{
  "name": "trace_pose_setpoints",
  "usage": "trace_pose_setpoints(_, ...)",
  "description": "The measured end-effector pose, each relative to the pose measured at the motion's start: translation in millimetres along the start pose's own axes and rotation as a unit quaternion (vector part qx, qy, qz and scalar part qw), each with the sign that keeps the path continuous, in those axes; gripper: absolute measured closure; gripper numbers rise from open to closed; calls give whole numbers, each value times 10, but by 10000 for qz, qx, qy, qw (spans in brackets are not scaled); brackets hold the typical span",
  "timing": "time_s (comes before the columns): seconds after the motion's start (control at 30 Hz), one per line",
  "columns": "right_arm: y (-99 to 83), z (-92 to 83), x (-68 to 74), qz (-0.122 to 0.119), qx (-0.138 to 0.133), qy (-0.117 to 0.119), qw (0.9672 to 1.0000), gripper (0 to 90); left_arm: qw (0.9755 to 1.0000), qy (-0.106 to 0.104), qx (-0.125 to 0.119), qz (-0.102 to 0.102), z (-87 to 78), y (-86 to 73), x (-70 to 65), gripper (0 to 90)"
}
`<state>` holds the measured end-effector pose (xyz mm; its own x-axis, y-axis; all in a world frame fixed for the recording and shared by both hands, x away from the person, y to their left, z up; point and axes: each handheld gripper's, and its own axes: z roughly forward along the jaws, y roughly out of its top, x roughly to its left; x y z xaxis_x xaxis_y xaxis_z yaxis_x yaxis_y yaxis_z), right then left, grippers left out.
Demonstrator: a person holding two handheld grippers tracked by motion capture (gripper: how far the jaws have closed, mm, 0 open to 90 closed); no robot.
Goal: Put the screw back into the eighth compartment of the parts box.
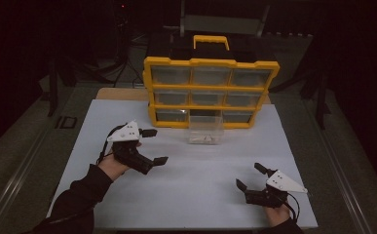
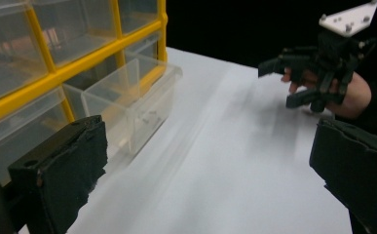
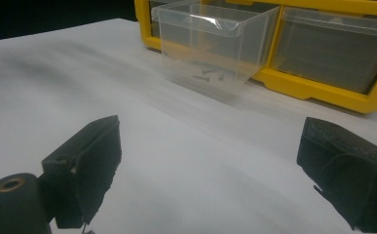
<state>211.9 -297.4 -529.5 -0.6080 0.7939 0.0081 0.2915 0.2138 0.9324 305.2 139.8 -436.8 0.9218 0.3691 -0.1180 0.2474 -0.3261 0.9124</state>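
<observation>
A: Drawer status? The clear plastic drawer (image 1: 205, 130) with small screws inside sits out of the yellow-framed parts organizer (image 1: 209, 91), on the white bench (image 1: 186, 180) just before its empty slot.

B: Your left hand-held gripper (image 1: 154, 146) and right hand-held gripper (image 1: 248, 176) are both wide open, holding nothing, well apart from it.

A: Judged step: approach. Next, close in and square the jaws on the drawer walls.

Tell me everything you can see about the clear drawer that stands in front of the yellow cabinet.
The clear drawer is a small open-topped bin, apparently of transparent plastic. It sits upright on the white table, pulled out before the bottom middle slot of the yellow cabinet. A few small dark screws lie inside. Neither pair of tongs touches it.
</observation>
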Motion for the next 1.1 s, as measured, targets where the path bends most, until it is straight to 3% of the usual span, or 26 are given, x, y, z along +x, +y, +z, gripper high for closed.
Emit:
trace_pose_setpoints(0.37, 2, 3, 7, 2, 8, 2, 10000, 91, 10000, 36, 40, 5, -162, -330, -86, 0)
trace_pose_setpoints(0.67, 1, 10, 12, -4, 15, 8, 10000, 91, 9999, 92, 72, -127, -236, -659, -127, 0)
trace_pose_setpoints(1.1, 1, 13, 20, -14, 30, 26, 10000, 91, 9988, 233, 108, -410, -312, -965, -137, 0)
